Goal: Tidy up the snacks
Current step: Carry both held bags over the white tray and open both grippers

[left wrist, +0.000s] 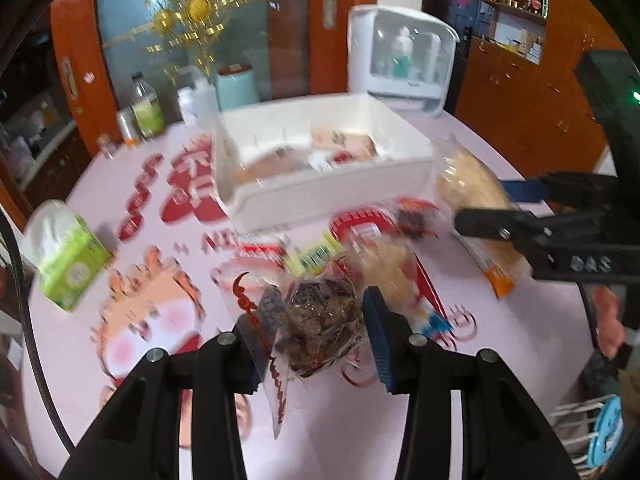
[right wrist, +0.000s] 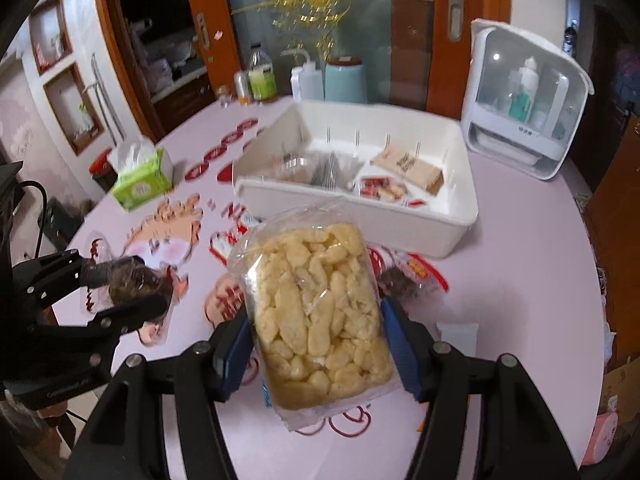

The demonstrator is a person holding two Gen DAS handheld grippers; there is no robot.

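Observation:
My left gripper (left wrist: 314, 334) is shut on a brown snack in a clear wrapper with red print (left wrist: 320, 312), held above the pink table (left wrist: 360, 420). In the right wrist view that gripper (right wrist: 124, 292) and its snack (right wrist: 132, 278) hang at the left. My right gripper (right wrist: 316, 318) is shut on a clear bag of yellow puffed snacks (right wrist: 316, 292), also off the table. The same bag (left wrist: 468, 178) shows at the right of the left wrist view. Beyond both stands a white divided bin (left wrist: 320, 206) (right wrist: 360, 220) with several snack packs inside.
Loose snack packs lie on the table before the bin: red ones (left wrist: 368, 228) (right wrist: 416, 272) and a small white packet (right wrist: 456, 332). A green tissue box (left wrist: 68, 260) (right wrist: 140, 186) sits left. Bottles (left wrist: 146, 108) and a white storage cabinet (right wrist: 524, 96) stand at the back.

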